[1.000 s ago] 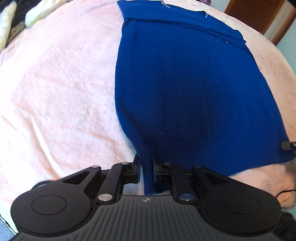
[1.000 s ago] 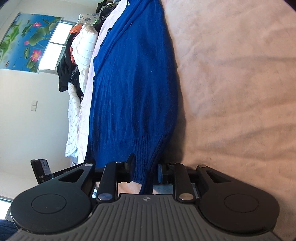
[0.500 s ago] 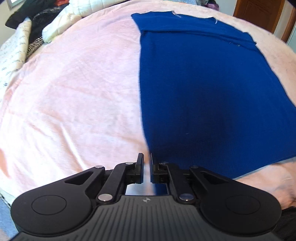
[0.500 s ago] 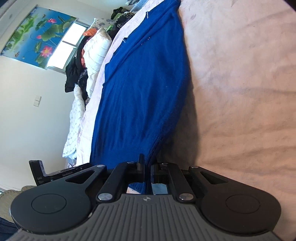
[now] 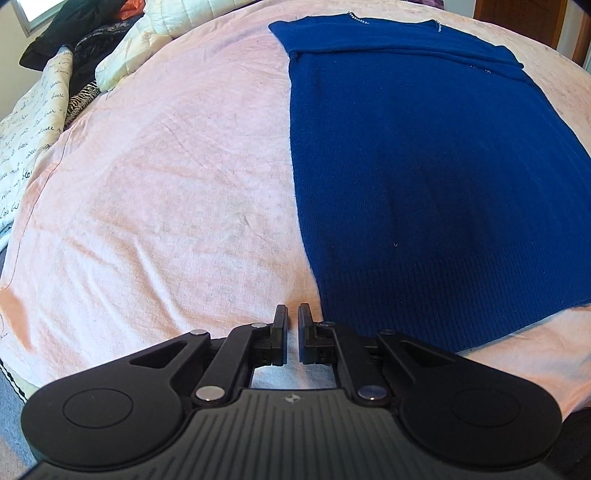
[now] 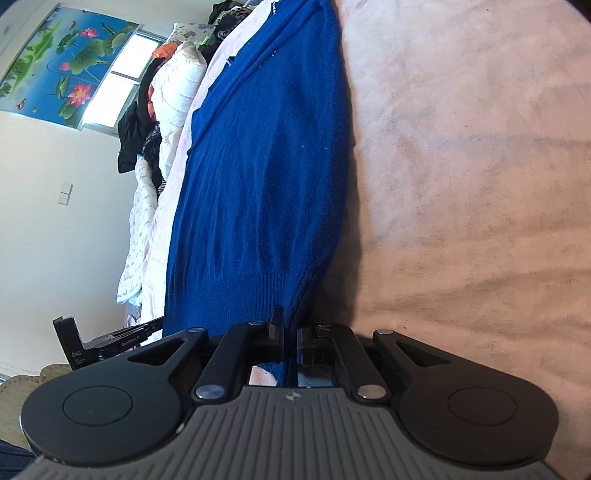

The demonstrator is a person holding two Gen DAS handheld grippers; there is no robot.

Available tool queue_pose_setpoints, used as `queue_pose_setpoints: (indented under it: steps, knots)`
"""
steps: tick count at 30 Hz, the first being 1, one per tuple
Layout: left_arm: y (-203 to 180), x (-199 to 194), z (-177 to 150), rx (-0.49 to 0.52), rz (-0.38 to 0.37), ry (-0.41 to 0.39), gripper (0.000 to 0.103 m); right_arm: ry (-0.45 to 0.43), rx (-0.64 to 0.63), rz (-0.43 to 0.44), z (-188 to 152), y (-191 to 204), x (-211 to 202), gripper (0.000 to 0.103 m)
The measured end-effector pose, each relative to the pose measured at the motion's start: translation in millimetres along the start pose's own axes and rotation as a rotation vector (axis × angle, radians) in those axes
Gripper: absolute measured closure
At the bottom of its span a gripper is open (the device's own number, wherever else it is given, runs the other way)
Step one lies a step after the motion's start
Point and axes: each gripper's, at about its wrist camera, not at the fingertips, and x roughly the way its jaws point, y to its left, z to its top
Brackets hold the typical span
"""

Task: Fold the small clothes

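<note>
A blue knit sweater lies flat on a pink blanket, ribbed hem toward me and neckline far. My left gripper is shut with nothing between its fingers. It hovers over bare blanket just left of the sweater's near hem corner. In the right wrist view the same sweater runs up the frame, and its other hem corner passes between the fingers of my right gripper. That gripper's pads pinch the ribbed edge, and its jaws are opening slightly.
A heap of clothes and pale quilted pillows lies along the bed's far left. A wooden door stands beyond the far right. A window and a lotus picture are on the wall. A black bracket sits at the bed edge.
My left gripper let go of the hem corner, closed empty and now sits left of the sweater, tilted up. My right gripper closed on the other hem corner.
</note>
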Motion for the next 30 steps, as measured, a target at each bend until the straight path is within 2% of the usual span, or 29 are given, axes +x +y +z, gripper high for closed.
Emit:
queue_pose_setpoints:
  steps: [11,13,14,16,18,20,23,30]
  knots:
    - [4,2,0,-0.024,-0.009,0.002,0.098,-0.006,0.043,0.027,0,-9,0,0.091]
    - [9,3,1,-0.052,-0.030,0.009,0.098,-0.005,0.044,0.029,0,-9,0,0.091]
    - [15,3,2,-0.092,-0.075,0.022,0.098,-0.005,0.046,0.030,0,-10,0,0.091]
    - [38,6,2,-0.246,-0.269,0.069,0.098,-0.004,0.049,0.031,0,-10,0,0.091]
    - [58,11,-1,-0.364,-0.431,0.105,0.098,-0.004,0.051,0.033,0,-11,0,0.091]
    - [68,20,-6,-0.429,-0.542,0.152,0.098,-0.005,0.053,0.037,0,-12,0,0.090]
    - [71,29,-12,-0.467,-0.551,0.186,0.098,-0.006,0.063,0.047,0,-14,0,0.090]
    - [78,39,-10,-0.517,-0.620,0.200,0.096,-0.002,0.070,0.062,1,-18,0,0.088]
